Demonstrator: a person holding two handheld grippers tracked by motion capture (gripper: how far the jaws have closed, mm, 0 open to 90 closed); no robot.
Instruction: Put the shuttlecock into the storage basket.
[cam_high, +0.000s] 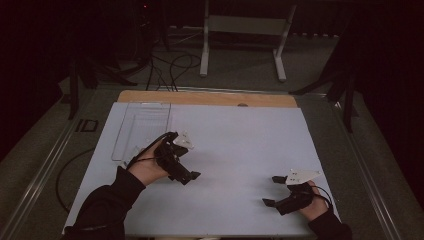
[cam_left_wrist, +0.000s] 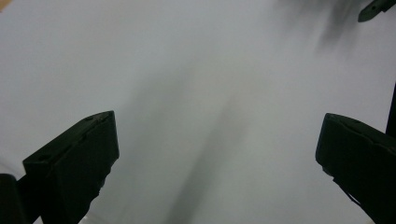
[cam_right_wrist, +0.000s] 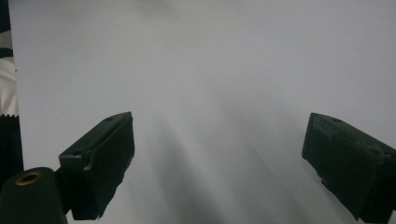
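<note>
In the high view my left gripper (cam_high: 187, 161) is held low over the white sheet (cam_high: 240, 145), left of centre, in a hand with a black sleeve. Its own view has the left gripper (cam_left_wrist: 218, 140) open, jaws wide apart over bare white sheet (cam_left_wrist: 196, 70). My right gripper (cam_high: 272, 191) rests near the front right of the sheet, also open, with its grey plate on top. From its own camera the right gripper (cam_right_wrist: 218, 140) has only plain white sheet (cam_right_wrist: 210, 60) between its jaws. Neither holds anything.
A clear plastic tray (cam_high: 142, 127) lies at the back left of the sheet, just behind my left hand. A wooden table edge (cam_high: 207, 98) borders the sheet's far side. Beyond it are cables and a white stand (cam_high: 244, 25) on the floor.
</note>
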